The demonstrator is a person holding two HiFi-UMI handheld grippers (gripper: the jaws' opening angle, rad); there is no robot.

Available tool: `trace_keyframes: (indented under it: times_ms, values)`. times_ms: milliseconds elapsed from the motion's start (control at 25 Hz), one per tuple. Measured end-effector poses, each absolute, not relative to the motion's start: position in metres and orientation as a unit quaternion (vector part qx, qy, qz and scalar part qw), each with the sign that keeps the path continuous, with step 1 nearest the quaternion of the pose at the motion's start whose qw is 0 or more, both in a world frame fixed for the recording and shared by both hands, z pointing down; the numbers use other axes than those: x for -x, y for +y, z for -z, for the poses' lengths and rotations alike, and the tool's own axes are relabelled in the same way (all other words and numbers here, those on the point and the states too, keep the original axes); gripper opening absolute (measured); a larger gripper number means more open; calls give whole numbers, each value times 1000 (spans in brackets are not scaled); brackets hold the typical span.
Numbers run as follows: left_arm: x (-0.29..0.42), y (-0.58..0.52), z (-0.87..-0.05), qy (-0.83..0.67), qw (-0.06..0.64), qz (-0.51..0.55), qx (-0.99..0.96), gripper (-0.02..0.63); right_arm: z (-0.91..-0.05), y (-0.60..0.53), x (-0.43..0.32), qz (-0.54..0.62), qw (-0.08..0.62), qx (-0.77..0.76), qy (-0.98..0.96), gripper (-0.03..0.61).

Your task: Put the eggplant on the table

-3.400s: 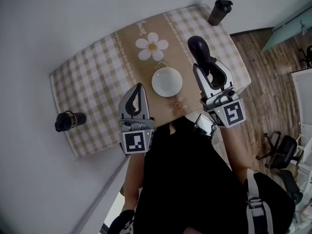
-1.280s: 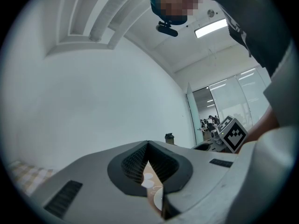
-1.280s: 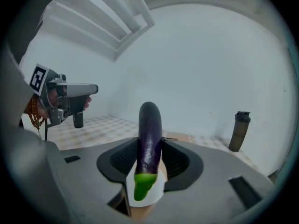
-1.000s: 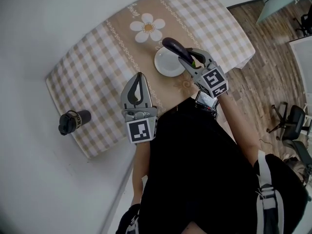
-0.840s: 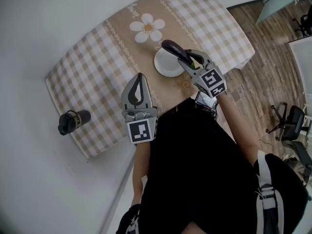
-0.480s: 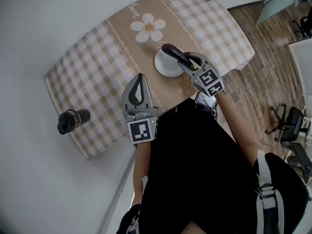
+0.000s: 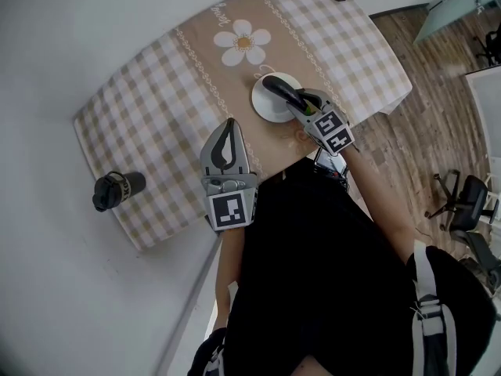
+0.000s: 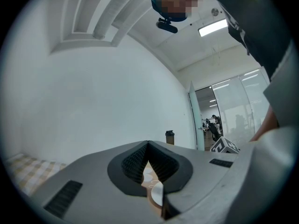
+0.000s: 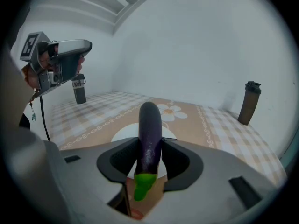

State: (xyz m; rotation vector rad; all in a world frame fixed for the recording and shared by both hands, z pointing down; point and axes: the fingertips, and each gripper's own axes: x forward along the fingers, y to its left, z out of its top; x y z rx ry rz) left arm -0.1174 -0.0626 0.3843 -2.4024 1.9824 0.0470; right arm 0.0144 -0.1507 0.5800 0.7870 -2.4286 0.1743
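One purple eggplant (image 9: 150, 125) is clamped between the jaws of the right gripper (image 7: 302, 102) — its green stem points back toward the gripper's body and its rounded end juts forward past the tips. Just beneath those tips lies a white plate (image 7: 264, 113) on the checked table (image 7: 149, 108); whether eggplant and plate touch I cannot tell. To the left, well apart, the left gripper (image 8: 148, 147) has its jaws pressed together — nothing between them.
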Motion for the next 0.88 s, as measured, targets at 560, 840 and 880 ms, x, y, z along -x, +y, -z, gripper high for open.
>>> trace_keyframes:
  times_ms: [560,840,880]
  values:
    - [122,-56,-389,638,9,-6,770,0,-610,-153,-7,-80,322,-298,-895,164]
    - [122,-53,-389,637,9,-8,771,0,-614,-151,-6,-78,329,-292,-895,164]
    - [122,-52,-389,636,10,-9,771,0,-614,-151,-6,-77,330,-291,-895,164]
